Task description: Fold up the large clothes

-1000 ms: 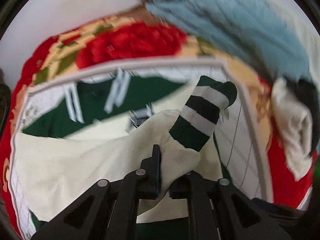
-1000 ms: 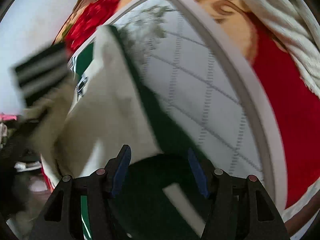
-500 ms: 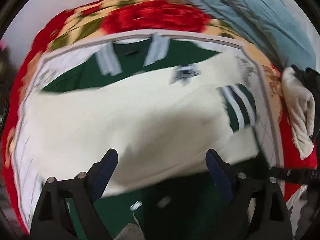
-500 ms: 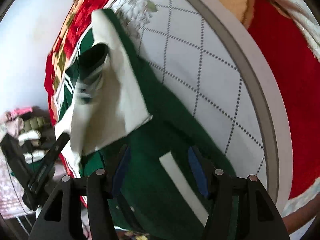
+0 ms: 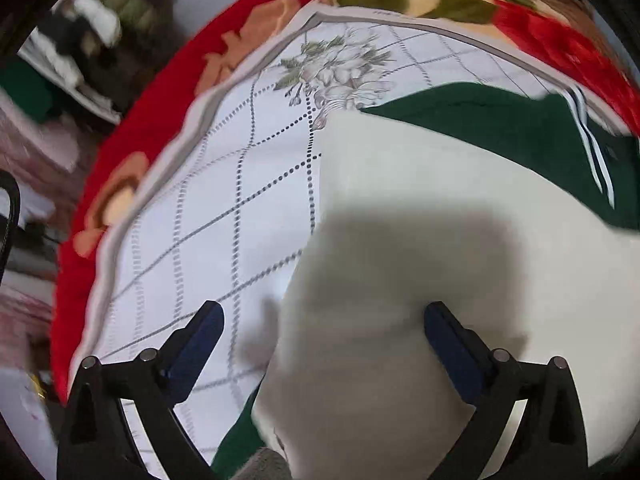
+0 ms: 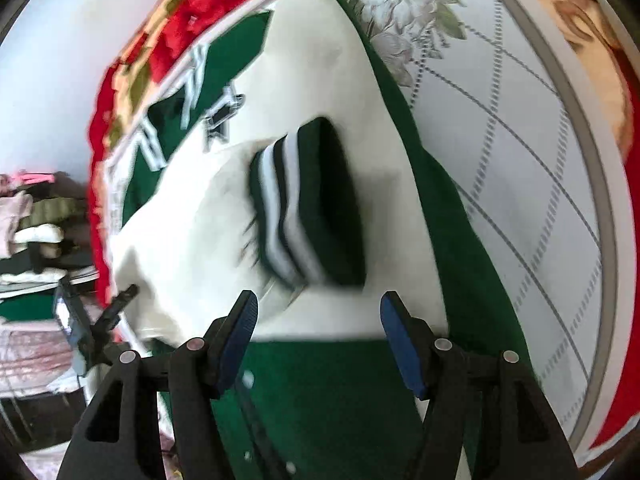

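With one cream sleeve (image 6: 224,224) already lying across the chest of the green-and-cream jacket (image 6: 460,240), its striped cuff (image 6: 304,200) uppermost, the other side wants folding in to match. The jacket lies spread on the quilted white mat (image 5: 224,200) over the red floral blanket (image 5: 160,120). The left gripper (image 5: 322,334) is spreading its fingers wide over the cream edge, holding nothing. The right gripper (image 6: 318,322) hovers half open, empty. I'd pinch one layer low at the edge.

One green-and-cream jacket (image 6: 320,80), one white quilted mat (image 5: 224,208), one red floral blanket (image 5: 160,120), two hand-held grippers
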Motion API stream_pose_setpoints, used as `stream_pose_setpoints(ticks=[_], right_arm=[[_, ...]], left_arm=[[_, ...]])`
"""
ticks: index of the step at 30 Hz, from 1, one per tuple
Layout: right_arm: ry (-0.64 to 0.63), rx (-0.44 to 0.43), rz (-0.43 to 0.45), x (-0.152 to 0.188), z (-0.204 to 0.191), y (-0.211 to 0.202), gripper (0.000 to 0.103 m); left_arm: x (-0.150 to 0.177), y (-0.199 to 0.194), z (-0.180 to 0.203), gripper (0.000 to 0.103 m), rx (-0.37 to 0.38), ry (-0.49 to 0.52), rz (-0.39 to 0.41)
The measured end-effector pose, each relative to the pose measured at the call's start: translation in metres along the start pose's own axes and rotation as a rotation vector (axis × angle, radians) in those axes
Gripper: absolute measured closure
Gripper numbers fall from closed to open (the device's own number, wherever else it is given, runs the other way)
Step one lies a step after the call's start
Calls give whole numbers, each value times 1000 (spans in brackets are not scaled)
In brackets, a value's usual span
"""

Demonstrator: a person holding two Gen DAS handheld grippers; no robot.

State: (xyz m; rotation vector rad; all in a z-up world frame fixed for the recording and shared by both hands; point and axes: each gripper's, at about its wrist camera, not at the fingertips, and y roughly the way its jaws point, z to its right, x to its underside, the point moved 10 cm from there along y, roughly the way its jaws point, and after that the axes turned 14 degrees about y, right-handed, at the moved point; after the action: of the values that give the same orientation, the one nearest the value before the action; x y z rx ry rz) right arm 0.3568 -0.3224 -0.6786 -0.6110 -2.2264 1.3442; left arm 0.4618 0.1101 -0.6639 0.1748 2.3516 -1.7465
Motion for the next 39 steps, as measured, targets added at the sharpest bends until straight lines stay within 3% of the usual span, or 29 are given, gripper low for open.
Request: stream_pose_setpoints(ticks=[2,5,7,10,15,17,19,20,21,23,30,33,37,39], right_arm=[[15,80,-14,-7,0,15,37],[-39,108,-44,10,-14,10,37],[-102,106,-96,41,-26,3,37],[-157,127,-240,109,-30,10,37],[-135,231,-423,212,-5,62,37],[-171,295,-401,227,2,80,37],[-207,363,-313,231,3,89,40],[-213,399,-278,230,4,89,62],[-220,424,-247,230,2,89,77],[-200,420,-243,232,-1,88,82],[-213,293,-286,255,-38,77,84],[-257,219,-381,269,-59,85,84],[-226,133,-499,274,-50,87,83],[-245,112,-454,257,-43,64,70]], left_arm=[[-3,-6,1,0,-6,12,-3],[12,-40,9,0,-11,104,26],[40,-69,15,0,-24,179,33],[100,-98,31,0,-25,270,-3],[213,-99,67,0,-37,398,-143],[242,-92,74,0,-40,414,-185],[263,-86,77,0,-43,408,-217],[268,-84,77,0,-40,397,-220],[271,-85,75,0,-37,380,-213],[269,-84,69,0,-32,354,-215],[266,-81,48,0,-13,287,-237],[269,-80,40,0,-16,274,-255],[260,-89,34,0,4,252,-257],[238,-98,30,0,-3,251,-217]])
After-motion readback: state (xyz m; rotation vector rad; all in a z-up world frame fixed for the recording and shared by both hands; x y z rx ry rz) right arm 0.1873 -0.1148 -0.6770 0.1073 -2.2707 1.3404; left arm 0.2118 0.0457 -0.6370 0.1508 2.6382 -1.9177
